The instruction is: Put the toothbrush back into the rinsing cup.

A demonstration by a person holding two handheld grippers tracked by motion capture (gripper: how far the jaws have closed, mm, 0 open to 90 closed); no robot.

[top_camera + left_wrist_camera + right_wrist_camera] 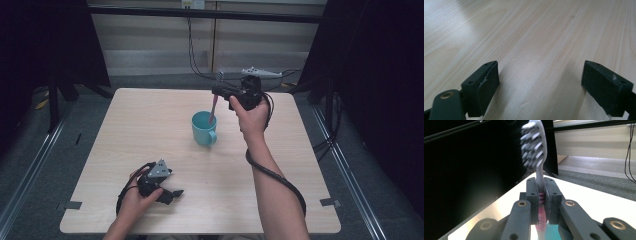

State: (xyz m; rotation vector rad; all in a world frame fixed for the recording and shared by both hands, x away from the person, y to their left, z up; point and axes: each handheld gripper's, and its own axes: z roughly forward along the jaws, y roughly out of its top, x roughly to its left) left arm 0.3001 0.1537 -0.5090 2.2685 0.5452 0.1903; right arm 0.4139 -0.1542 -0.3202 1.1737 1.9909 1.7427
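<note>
Toothbrush, slim plastic, grey neck with pink ribbed grip and white-and-grey bristle head [535, 147], is held upright in the right claw [541, 192], whose jaws are pressed together on the neck just above the pink ribbing. In the high view the same toothbrush [214, 107] is seen with its handle end dipping into the light teal ceramic mug with a side handle [203, 128], which stands near the middle of the pale wood-grain counter [150, 125]; whether the handle end touches the mug's floor cannot be told.

Handling, as judged: the brush is expected to be very light and fairly stiff, with some flex at the thin neck. Smooth plastic may twist or slip between flat pads, so the ribbed pink section is thought the better place to be gripped. The bristle head is best left untouched. The mug is judged heavier, rigid and breakable, liable to tip if the handle is levered against its rim.

The left claw [540, 87] is spread wide and empty, resting low over the bare counter near the front edge, well apart from the mug.
</note>
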